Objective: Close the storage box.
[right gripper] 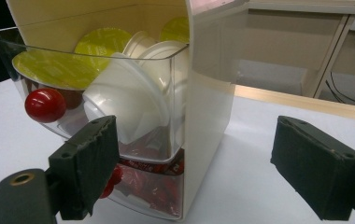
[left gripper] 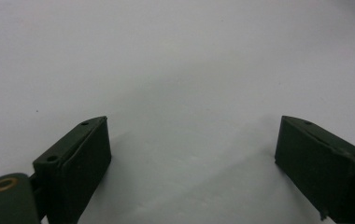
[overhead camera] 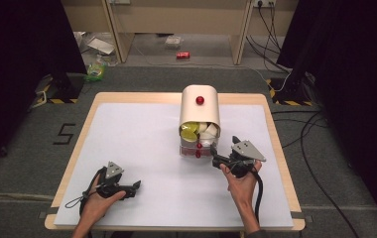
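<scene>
1. High view: the cream dispenser (overhead camera: 200,106) stands at bench (overhead camera: 142,148) centre, its clear drawer (overhead camera: 199,133) full of pods.
2. Right gripper (overhead camera: 215,154), at 4 o'clock of the dispenser, gapes wide, empty.
3. Left gripper (overhead camera: 136,186), at 7 o'clock, gapes wide, empty.

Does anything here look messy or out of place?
On the table, little: the dispenser's upper drawer hangs tipped open, capsules heaped inside, which may be intended. Beyond the table, a red can lies on its side on the floor, near scattered packaging.

Black numeral "5" (overhead camera: 64,133) marked on the grey floor left of the table (overhead camera: 90,114)
</scene>
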Demonstrator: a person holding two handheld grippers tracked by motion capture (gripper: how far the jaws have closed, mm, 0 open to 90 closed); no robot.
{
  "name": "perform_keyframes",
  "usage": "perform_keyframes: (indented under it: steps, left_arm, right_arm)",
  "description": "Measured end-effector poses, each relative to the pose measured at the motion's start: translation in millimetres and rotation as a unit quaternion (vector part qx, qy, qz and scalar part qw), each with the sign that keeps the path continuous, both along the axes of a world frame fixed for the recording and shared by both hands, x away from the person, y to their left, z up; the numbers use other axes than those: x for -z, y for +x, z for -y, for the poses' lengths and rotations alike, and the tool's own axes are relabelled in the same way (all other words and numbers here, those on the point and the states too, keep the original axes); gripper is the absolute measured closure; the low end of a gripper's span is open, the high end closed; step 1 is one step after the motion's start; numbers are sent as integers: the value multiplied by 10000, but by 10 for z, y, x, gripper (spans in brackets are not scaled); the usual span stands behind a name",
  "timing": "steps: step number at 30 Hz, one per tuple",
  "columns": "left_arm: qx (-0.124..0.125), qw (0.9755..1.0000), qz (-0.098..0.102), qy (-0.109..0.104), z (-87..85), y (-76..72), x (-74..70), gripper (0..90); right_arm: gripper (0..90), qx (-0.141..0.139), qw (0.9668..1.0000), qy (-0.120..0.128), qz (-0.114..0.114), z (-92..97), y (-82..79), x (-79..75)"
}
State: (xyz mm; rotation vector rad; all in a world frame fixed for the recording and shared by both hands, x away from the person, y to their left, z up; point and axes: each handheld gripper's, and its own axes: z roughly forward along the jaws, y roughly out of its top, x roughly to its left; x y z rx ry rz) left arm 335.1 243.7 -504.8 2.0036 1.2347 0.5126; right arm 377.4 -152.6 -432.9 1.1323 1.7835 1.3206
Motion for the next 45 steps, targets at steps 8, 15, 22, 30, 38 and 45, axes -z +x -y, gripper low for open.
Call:
perform_keyframes:
  steps: [8, 15, 22, 30, 38, 45]
  left_arm:
    - [-1, 10000, 0, -1, 0, 0, 0, 98]
    - [1, 10000, -2, -1, 0, 0, 0, 98]
    - [1, 10000, 0, 0, 0, 0, 0, 98]
    - [1, 10000, 0, 0, 0, 0, 0, 98]
    - [4, 10000, 57, 62, -8, 5, -3, 98]
    - [3, 10000, 2, 0, -1, -1, 0, 98]
  right_arm:
    - [157, 18, 10000, -22, 1, -2, 38, -2]
    - [160, 47, 10000, -19, 6, -8, 76, 1]
    - [163, 119, 9999, -20, -25, 7, 94, 8]
    - [159, 154, 9999, 2, 0, 13, 108, 11]
    - [186, 146, 9999, -35, -1, 22, 95, 8]
    - [206, 107, 9999, -33, 26, 71, 42, -27]
